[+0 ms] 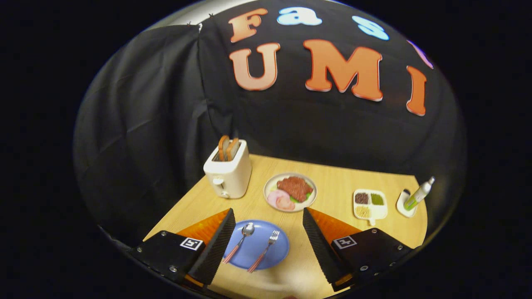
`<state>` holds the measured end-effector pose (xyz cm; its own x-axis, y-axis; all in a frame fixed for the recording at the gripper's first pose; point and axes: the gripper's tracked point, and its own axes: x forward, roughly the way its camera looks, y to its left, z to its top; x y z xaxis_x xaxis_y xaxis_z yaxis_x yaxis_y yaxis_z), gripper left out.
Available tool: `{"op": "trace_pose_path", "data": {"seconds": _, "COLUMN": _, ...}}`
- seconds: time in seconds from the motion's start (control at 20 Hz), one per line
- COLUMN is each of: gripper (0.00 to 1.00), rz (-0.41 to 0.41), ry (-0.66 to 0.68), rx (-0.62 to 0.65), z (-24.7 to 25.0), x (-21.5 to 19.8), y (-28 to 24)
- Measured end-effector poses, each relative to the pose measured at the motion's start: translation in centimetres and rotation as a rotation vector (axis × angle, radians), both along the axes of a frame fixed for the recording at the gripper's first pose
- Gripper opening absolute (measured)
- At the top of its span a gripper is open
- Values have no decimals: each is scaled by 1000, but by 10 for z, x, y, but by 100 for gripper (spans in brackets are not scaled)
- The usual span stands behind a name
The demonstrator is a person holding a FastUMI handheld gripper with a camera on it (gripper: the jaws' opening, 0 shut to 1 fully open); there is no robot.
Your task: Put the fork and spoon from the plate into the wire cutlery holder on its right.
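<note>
Gripper view showed my wooden table spreading across the lower half of the frame, against the black cloth wall. My gripper came next in size at the bottom centre, its two ridged black fingers spread wide apart and pinching nothing. Left of centre stood a white toaster with two bread slices sticking up from its slots. Between my fingers lay the blue plate, and on it the spoon to the left and the fork to the right, both with reddish handles pointing toward me. Just beyond my fingers, at centre, sat a white plate of meat and ham. Lower right held a small divided tray of seeds, then a green-and-white bottle tilted in a white stand.
</note>
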<state>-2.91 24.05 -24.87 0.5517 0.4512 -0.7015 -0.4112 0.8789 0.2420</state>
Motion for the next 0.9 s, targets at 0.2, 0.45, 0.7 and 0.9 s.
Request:
{"op": "trace_pose_path", "data": {"seconds": 0.2, "gripper": 97, "rz": 46, "ry": 194, "rx": -107, "z": -55, "x": -20, "y": 6}}
{"op": "trace_pose_path", "data": {"seconds": 0.45, "gripper": 95, "rz": 38, "ry": 432, "rx": -160, "z": -116, "x": -46, "y": 18}}
{"op": "trace_pose_path", "data": {"seconds": 0.7, "gripper": 80, "rz": 37, "ry": 616, "rx": -233, "z": -164, "x": -65, "y": 21}}
{"op": "trace_pose_path", "data": {"seconds": 0.9, "gripper": 69, "rz": 27, "ry": 728, "rx": -249, "z": -191, "x": -79, "y": 29}}
